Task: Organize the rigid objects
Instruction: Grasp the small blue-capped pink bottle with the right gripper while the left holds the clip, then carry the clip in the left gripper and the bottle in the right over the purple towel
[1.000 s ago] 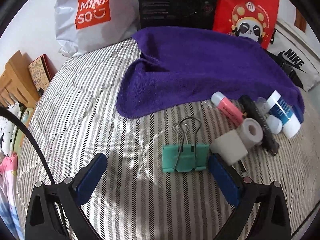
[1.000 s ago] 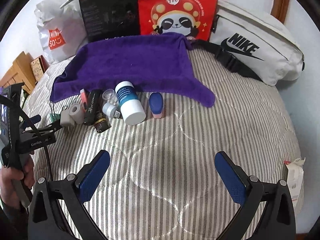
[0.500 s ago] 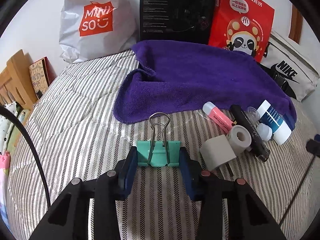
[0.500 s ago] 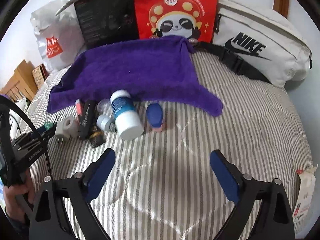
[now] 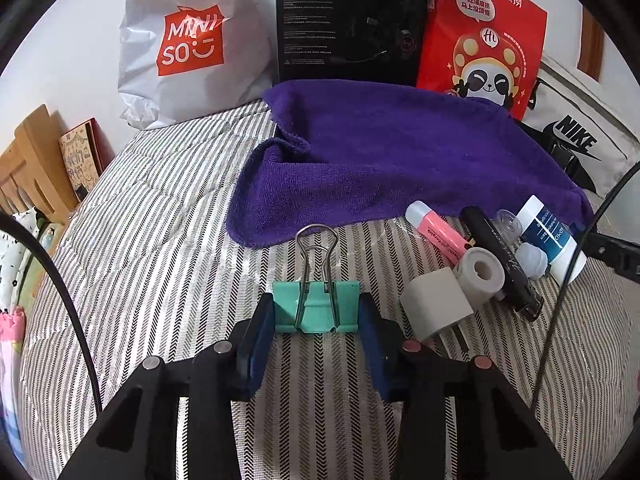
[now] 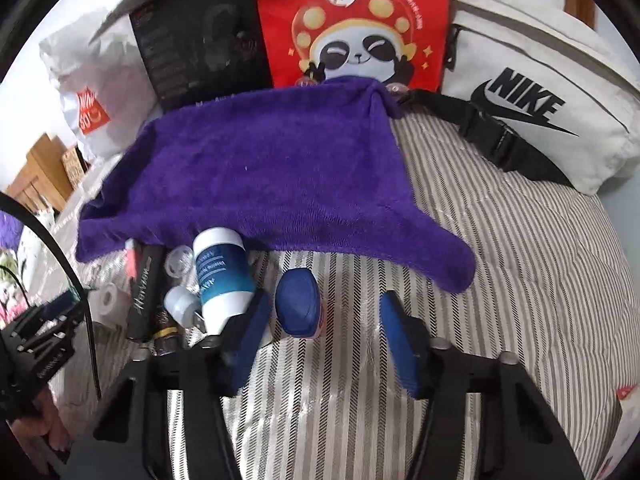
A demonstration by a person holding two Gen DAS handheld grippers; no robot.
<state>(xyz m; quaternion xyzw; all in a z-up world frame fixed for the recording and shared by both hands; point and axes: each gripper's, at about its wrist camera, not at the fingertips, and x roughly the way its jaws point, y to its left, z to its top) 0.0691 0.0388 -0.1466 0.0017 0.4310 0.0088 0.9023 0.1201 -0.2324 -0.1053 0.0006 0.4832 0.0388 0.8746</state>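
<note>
My left gripper (image 5: 316, 312) is shut on a teal binder clip (image 5: 316, 310), its wire handles pointing away, just above the striped bed. To its right lie a white cube adapter (image 5: 436, 308), a tape roll (image 5: 482, 274), a pink tube (image 5: 438, 232), a black tube (image 5: 500, 256) and a blue-and-white bottle (image 5: 550, 236). My right gripper (image 6: 324, 320) is open, with a small blue oval case (image 6: 298, 302) between its fingers, nearer the left finger. The bottle (image 6: 222, 276) lies just left of that finger.
A purple towel (image 5: 392, 160) is spread behind the objects. A Miniso bag (image 5: 188, 40), a black box (image 5: 348, 20), a red panda bag (image 5: 484, 40) and a white Nike bag (image 6: 532, 96) line the wall. Wooden furniture (image 5: 28, 168) stands at left.
My left gripper closed on the binder clip and lifted it slightly. My right gripper moved forward to the blue case and narrowed its opening.
</note>
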